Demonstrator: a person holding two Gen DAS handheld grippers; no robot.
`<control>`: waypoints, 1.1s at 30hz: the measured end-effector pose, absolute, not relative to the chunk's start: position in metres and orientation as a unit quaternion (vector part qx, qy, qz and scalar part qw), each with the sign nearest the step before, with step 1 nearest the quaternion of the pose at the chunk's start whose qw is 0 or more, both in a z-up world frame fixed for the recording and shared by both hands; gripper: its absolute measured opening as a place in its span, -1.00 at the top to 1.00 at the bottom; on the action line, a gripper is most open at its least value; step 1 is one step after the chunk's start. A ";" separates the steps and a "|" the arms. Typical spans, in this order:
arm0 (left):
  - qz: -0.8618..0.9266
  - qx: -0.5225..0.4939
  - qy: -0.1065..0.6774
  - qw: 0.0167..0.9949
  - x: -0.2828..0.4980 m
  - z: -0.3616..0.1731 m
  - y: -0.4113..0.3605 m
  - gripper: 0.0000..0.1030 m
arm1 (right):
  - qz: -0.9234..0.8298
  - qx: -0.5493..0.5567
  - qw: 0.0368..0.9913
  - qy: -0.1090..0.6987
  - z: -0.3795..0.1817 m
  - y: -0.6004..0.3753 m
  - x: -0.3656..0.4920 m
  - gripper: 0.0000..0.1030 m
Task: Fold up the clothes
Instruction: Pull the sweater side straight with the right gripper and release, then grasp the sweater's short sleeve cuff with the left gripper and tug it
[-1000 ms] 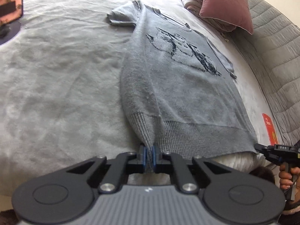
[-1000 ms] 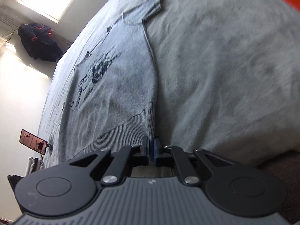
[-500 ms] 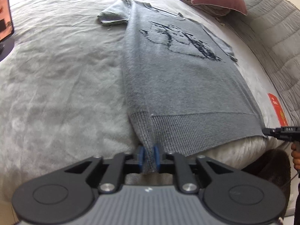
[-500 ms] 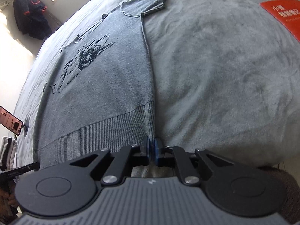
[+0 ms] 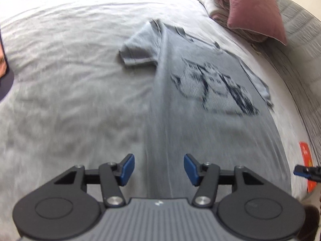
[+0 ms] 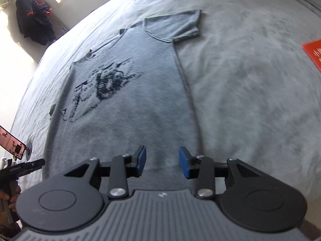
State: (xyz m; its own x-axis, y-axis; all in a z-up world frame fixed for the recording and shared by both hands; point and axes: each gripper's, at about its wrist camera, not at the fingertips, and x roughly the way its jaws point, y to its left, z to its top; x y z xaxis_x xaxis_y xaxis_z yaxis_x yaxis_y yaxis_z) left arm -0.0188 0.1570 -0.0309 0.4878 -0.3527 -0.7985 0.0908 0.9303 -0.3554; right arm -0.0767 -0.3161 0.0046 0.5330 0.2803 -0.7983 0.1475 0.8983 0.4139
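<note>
The grey knit sweater [image 5: 200, 120] lay flat on the bed [image 5: 70, 80], filling the centre of both views. It looked soft and limp, best pinched at a hem corner or sleeve. The left gripper [image 5: 159, 166] and right gripper [image 6: 162, 160] had just been opening, jaws partly apart, holding nothing.

The sweater [image 5: 210, 108] lies flat on the bed [image 5: 70, 100], collar toward the top of the frame, hem toward the bottom. In the left wrist view, pillows [image 5: 254, 10] sit at the upper right, beyond the collar, and a card [image 5: 306, 156] lies on the bed at the right edge. In the right wrist view, a jacket [image 6: 34, 20] hangs at the upper left, and what seems to be a phone [image 6: 12, 142] stands at the left edge.
</note>
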 end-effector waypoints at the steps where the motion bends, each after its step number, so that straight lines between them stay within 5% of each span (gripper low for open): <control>1: -0.128 -0.135 0.486 0.854 -0.012 -0.029 0.157 -0.08 | 0.045 0.222 0.846 0.482 0.007 -0.310 -0.069 0.21; 28: -0.036 -0.294 0.383 0.875 0.115 -0.064 0.202 0.04 | 0.261 0.195 0.822 0.467 0.015 -0.082 0.180 0.21; 33: -0.044 -0.315 0.376 0.870 0.125 -0.068 0.200 0.31 | 0.291 0.202 0.816 0.457 0.002 -0.056 0.214 0.21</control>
State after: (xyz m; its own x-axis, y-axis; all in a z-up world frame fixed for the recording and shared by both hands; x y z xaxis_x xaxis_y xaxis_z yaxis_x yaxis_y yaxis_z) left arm 0.1251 0.1995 -0.0684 0.7127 -0.3129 -0.6278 -0.1610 0.7981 -0.5806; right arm 0.2140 -0.0563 0.0022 0.4129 0.6603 -0.6273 -0.2906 0.7483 0.5964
